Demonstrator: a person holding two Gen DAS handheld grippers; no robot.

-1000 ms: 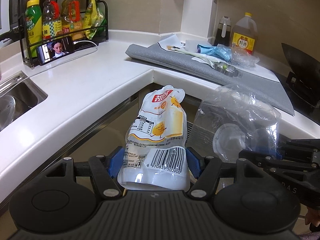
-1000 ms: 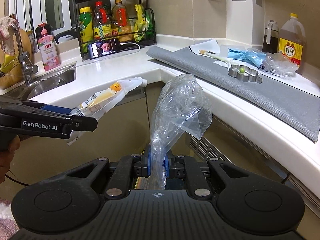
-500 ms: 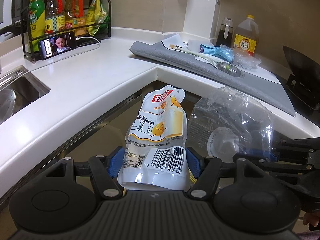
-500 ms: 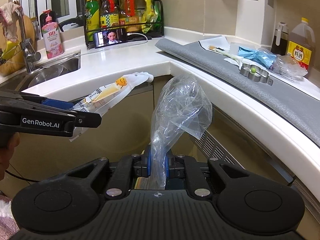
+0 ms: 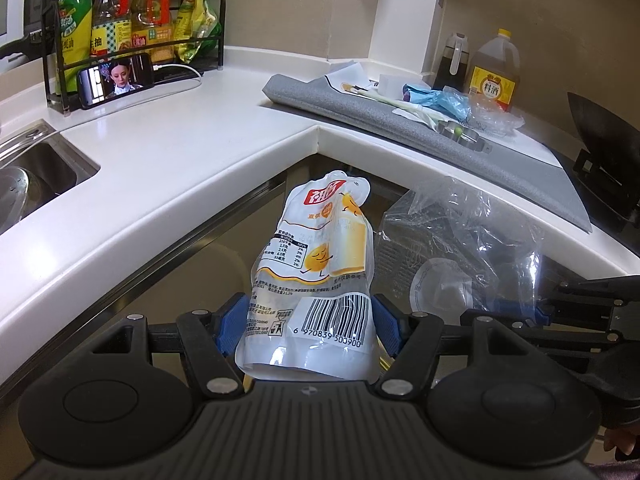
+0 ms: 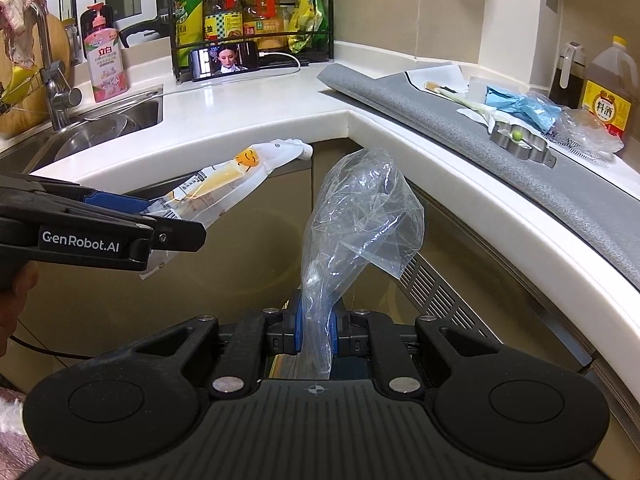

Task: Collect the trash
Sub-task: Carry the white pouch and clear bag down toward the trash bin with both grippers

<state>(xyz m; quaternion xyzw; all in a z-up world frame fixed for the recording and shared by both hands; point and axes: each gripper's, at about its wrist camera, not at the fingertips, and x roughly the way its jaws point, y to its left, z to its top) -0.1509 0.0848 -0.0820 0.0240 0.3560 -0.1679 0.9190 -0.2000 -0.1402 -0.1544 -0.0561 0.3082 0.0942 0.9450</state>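
A white snack wrapper (image 5: 316, 276) with a barcode and yellow cartoon print stands up between the blue pads of my left gripper (image 5: 308, 328), which is shut on it. From the right wrist view the same snack wrapper (image 6: 224, 188) sticks out of the left gripper (image 6: 152, 220) at the left. My right gripper (image 6: 316, 332) is shut on a crumpled clear plastic bag (image 6: 360, 216). That clear plastic bag (image 5: 460, 240) also shows at the right of the left wrist view. Both are held in front of the counter corner, below its edge.
A white L-shaped counter (image 5: 180, 152) wraps around, with a sink (image 6: 108, 124) at the left. A grey mat (image 6: 460, 140) carries a blue bag (image 6: 520, 104), clear plastic and a metal mould. A bottle rack (image 6: 248, 20), a phone (image 6: 228, 62) and a dark wok (image 5: 604, 140) stand further off.
Both views have shifted slightly, so the counter and rack sit a little differently in frame. Both grips are unchanged and the wrapper and the bag keep their shape.
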